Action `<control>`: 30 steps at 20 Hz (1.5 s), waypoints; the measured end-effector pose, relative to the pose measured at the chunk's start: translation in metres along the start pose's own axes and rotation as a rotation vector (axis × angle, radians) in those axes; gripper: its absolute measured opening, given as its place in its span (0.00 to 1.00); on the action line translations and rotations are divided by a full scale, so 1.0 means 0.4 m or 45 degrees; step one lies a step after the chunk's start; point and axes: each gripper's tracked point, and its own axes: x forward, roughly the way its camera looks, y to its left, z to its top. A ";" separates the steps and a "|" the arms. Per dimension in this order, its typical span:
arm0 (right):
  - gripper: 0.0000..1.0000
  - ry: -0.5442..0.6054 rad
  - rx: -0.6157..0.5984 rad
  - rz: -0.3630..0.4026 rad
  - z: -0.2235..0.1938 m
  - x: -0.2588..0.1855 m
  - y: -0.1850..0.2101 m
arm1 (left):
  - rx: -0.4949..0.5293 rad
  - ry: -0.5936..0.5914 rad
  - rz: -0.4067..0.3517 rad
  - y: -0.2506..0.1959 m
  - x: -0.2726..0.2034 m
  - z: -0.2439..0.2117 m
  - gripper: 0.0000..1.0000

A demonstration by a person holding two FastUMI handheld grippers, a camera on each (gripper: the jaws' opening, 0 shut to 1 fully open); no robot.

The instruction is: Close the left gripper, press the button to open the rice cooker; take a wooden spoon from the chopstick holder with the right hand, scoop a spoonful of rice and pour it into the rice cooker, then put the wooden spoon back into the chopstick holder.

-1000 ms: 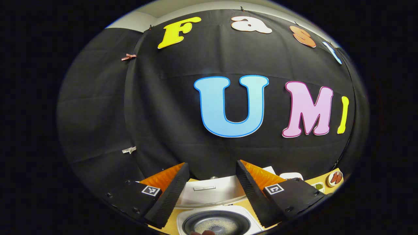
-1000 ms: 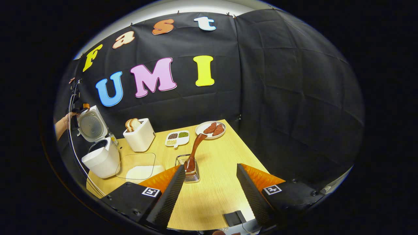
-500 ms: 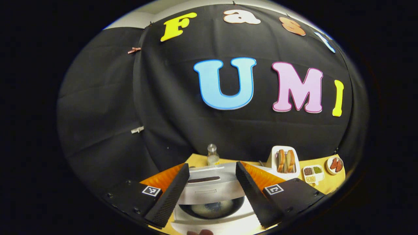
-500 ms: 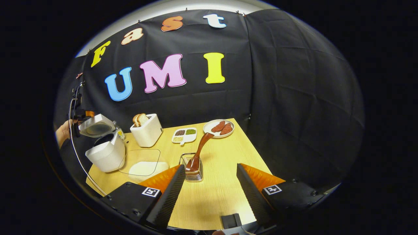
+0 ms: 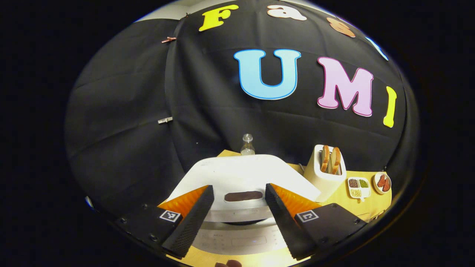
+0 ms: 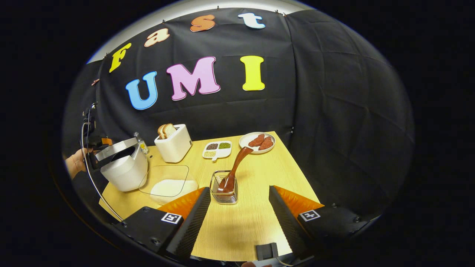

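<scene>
The white rice cooker [image 5: 237, 241] sits right under my left gripper [image 5: 238, 187], which is open. Its lid [image 5: 241, 172] is tilted down and almost closed, leaving a narrow dark gap above the control panel. My fingers stand on either side of the dark recess at the lid's front. In the right gripper view the cooker [image 6: 124, 172] stands at the table's left edge, with a hand [image 6: 76, 163] behind it. The wooden spoon [image 6: 239, 161] leans in the wire chopstick holder [image 6: 222, 196], just beyond my open, empty right gripper [image 6: 239, 189].
A clear container of rice [image 6: 172, 185] lies between the cooker and the holder. A white toaster [image 6: 174, 146] with bread, a sectioned dish [image 6: 216, 149], a plate of sausage [image 6: 257, 142] and a small bottle [image 6: 140, 142] stand along the back of the wooden table [image 6: 245, 222].
The cooker lid has swung down from upright to almost closed, and my left gripper has gone down with it. My right gripper has drawn back a little; the spoon stays in the holder.
</scene>
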 end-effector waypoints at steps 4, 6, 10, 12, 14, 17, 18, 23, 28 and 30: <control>0.98 -0.006 0.019 -0.021 0.003 0.004 -0.016 | -0.030 0.103 0.000 -0.012 0.030 -0.086 0.98; 0.98 0.000 0.032 -0.033 -0.003 0.004 -0.025 | -0.012 0.134 0.000 -0.025 0.036 -0.120 0.99; 0.99 0.008 0.026 -0.048 -0.012 0.009 -0.040 | 0.002 0.130 0.015 -0.028 0.047 -0.147 0.99; 0.98 0.007 0.018 -0.053 -0.012 0.015 -0.041 | 0.006 0.106 0.023 -0.032 0.044 -0.147 1.00; 0.99 0.014 0.021 -0.050 -0.017 0.021 -0.034 | -0.004 0.071 0.034 -0.034 0.050 -0.145 1.00; 0.99 0.005 0.012 -0.036 -0.010 0.024 -0.018 | 0.022 0.045 0.015 -0.042 0.050 -0.146 1.00; 0.99 0.003 0.001 -0.031 -0.008 0.024 -0.015 | 0.032 0.043 0.000 -0.045 0.052 -0.146 1.00; 0.99 -0.028 -0.033 -0.008 0.019 0.018 0.005 | 0.041 0.003 -0.064 -0.044 0.036 -0.137 0.99; 0.98 -0.088 -0.052 0.002 0.065 0.016 0.033 | 0.024 -0.099 -0.175 -0.062 -0.031 -0.082 0.95; 0.98 -0.118 -0.069 0.007 0.090 0.015 0.047 | 0.056 -0.167 -0.222 -0.077 -0.077 -0.047 0.95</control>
